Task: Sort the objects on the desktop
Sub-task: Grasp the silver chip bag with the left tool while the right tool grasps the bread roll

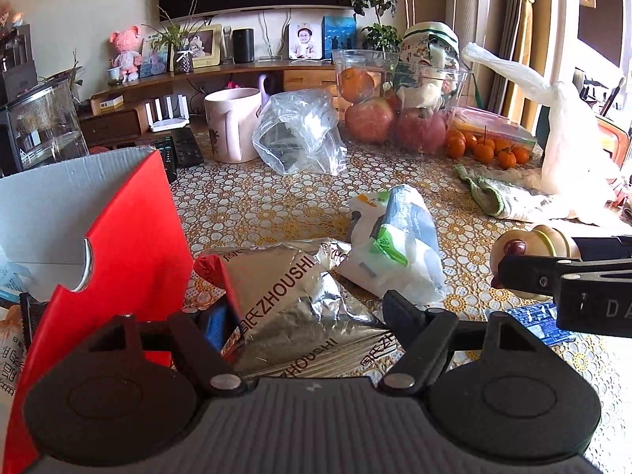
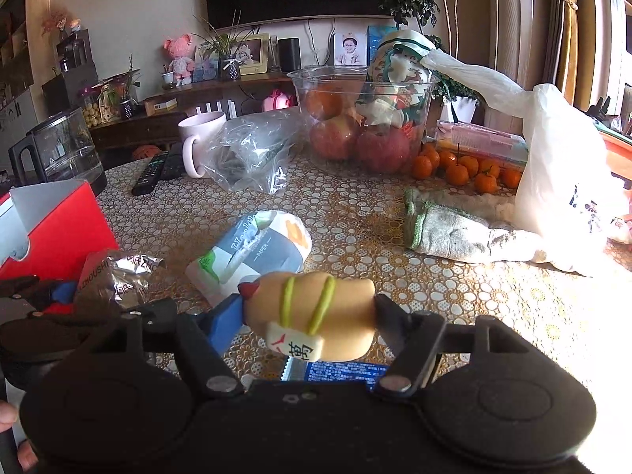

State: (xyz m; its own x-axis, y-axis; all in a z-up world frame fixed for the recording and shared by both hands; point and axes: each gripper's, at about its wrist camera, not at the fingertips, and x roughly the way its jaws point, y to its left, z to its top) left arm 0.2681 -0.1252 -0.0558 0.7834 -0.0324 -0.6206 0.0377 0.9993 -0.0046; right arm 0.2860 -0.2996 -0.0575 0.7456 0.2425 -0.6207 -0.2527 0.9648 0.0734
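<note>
My left gripper (image 1: 304, 312) is shut on a crumpled silver foil packet (image 1: 292, 288) printed ZHOUSHI, its pads against the packet's two sides. An open red box (image 1: 130, 245) with a white flap stands right beside it on the left. My right gripper (image 2: 308, 308) is shut on a tan toy figure (image 2: 316, 316) with green bands and a mahjong tile, gripped end to end. In the left wrist view the toy (image 1: 529, 245) hangs at the right edge. A tissue pack (image 2: 256, 249) lies just beyond both grippers. Under the right gripper lies a blue packet (image 2: 339, 373).
Further back stand a pink mug (image 1: 233, 126), a clear plastic bag (image 1: 300, 134) and a clear bowl (image 1: 454, 118) of apples. Tangerines (image 1: 486, 150), a green-edged cloth (image 1: 501, 197) and a white plastic bag (image 1: 568, 146) are at the right. Remotes (image 1: 185, 146) and a kettle (image 1: 43, 126) are at the left.
</note>
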